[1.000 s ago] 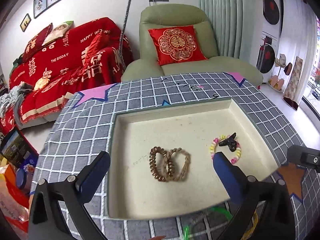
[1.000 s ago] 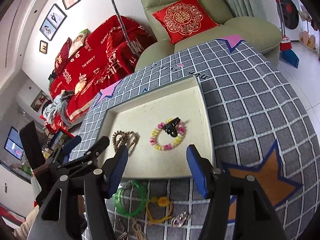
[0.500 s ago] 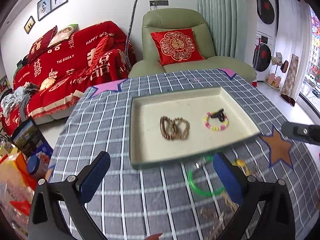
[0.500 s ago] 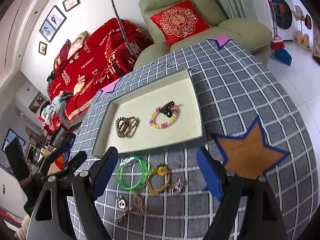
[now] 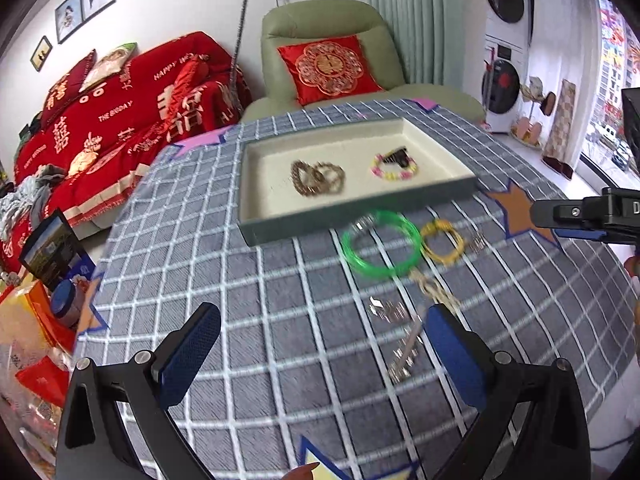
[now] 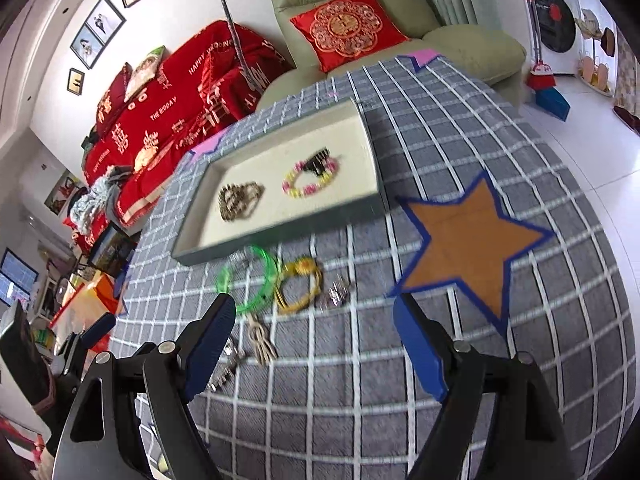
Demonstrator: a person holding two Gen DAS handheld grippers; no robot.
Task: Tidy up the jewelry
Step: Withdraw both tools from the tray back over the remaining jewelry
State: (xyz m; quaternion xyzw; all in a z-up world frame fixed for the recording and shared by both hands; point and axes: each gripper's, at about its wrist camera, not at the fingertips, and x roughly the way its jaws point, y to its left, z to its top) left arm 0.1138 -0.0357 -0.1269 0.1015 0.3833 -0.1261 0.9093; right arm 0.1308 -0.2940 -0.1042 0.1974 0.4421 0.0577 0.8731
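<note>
Jewelry tray sits mid-frame holding brown bracelets; green bangle lies just below it. Left gripper and right gripper both gape wide, empty.

We see a glossy translucent green plastic bangle on the matt grey checked woven tablecloth; the shallow cream tray's lining looks matt.

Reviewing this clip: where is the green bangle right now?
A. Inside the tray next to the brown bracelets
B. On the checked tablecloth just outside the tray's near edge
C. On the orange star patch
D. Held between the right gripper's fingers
B: the green bangle lies on the checked tablecloth just in front of the tray, beside the yellow bracelet, and both grippers are open and empty.
</note>
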